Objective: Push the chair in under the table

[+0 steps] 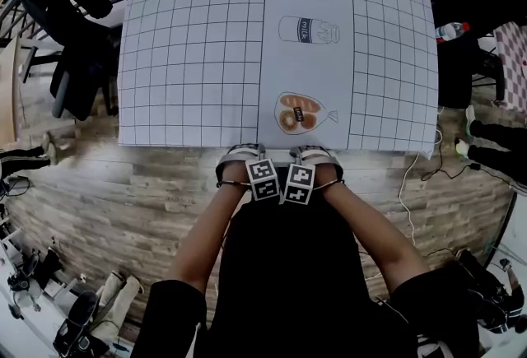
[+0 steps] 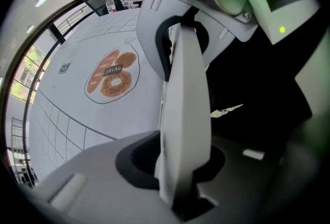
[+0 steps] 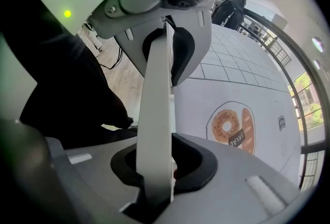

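- Chair (image 1: 284, 233): black, standing on the wood-plank floor (image 1: 123, 200) at the middle of the tabletop's (image 1: 189, 60) near edge. Its upper part is just beside that edge. How far its seat reaches underneath is hidden.
- Left hand-held gripper (image 1: 247, 163): points down at the top of the chair, right by the tabletop's near edge. In its own view the jaws are pressed together, with nothing seen between them. The chair's black mass lies to one side.
- Right hand-held gripper (image 1: 313, 160): just beside the left one, marker cubes almost touching, and also pointing down. Its jaws are likewise pressed together, with only a thin slit between them and nothing pinched there.
- The tabletop is covered by a white gridded sheet. A bread drawing (image 1: 298, 113) lies near the near edge, straight ahead of the hand-held grippers, and a milk drawing (image 1: 306, 30) lies farther on.
- A second black chair (image 1: 74, 35) stands off the tabletop's far left corner.
- A bottle (image 1: 451, 30) shows past the right edge.
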